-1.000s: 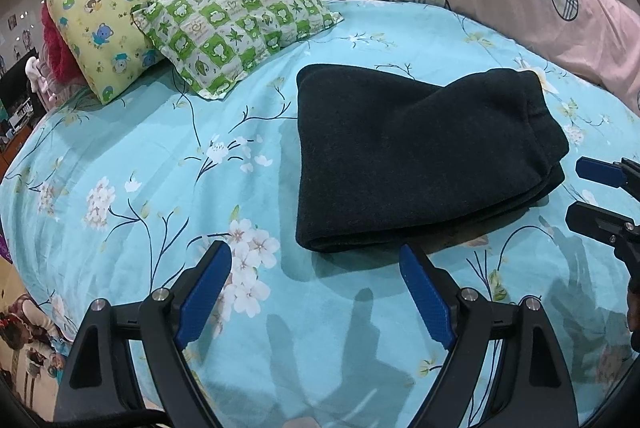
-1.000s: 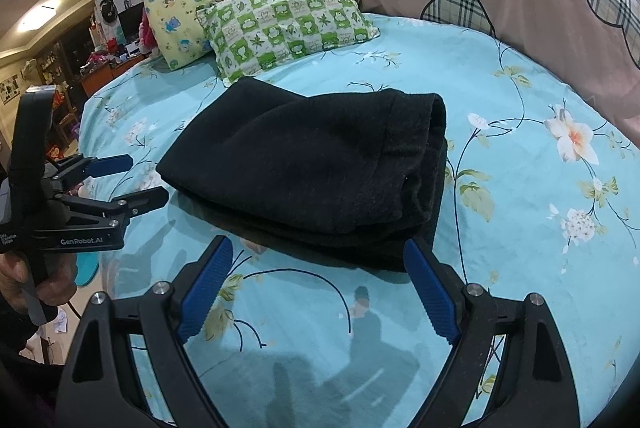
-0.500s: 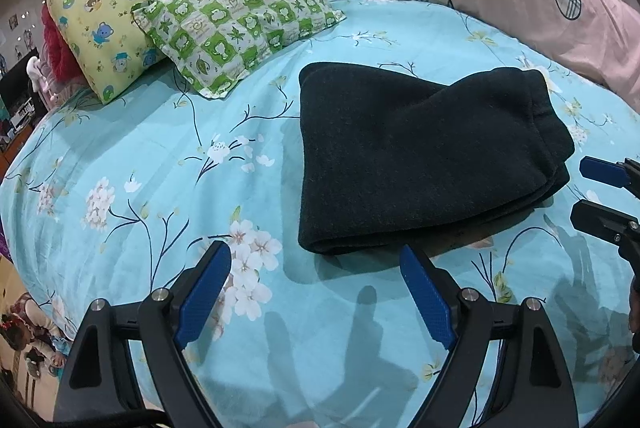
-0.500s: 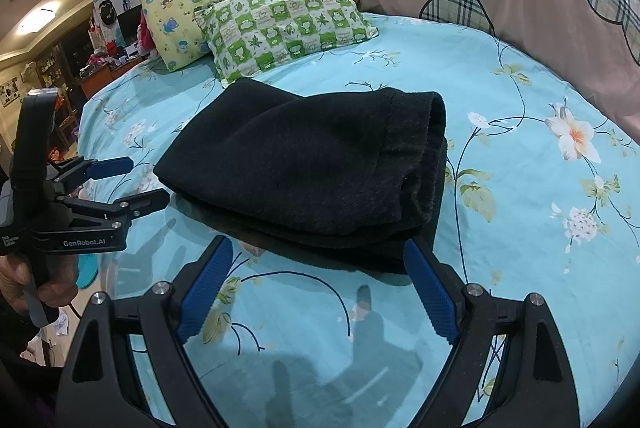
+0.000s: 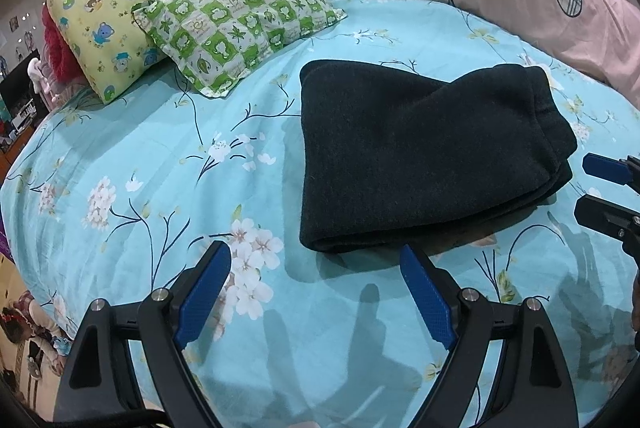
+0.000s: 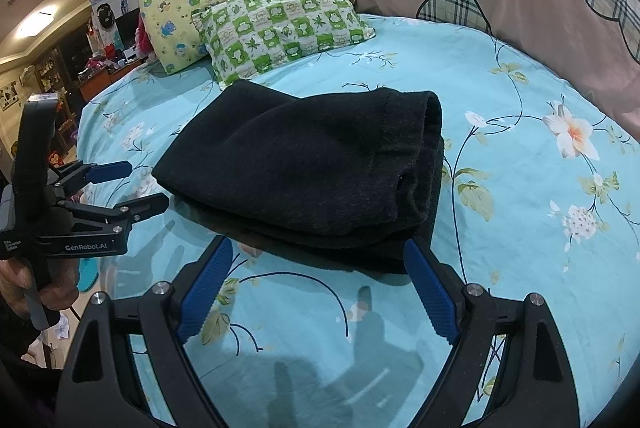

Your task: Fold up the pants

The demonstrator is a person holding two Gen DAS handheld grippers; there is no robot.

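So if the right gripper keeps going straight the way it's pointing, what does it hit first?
Most likely the pants: the folded stack's near edge lies just ahead of the right gripper, between its open jaws. Its height above the bedsheet is unclear.

Black fleece pants (image 5: 420, 152) — folded, layered stack — flat on bedsheet (image 5: 160, 156).

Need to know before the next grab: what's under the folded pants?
The black pants lie in stacked layers on the floral bedsheet. Only sheet shows around their edges; whatever lies directly beneath is covered.
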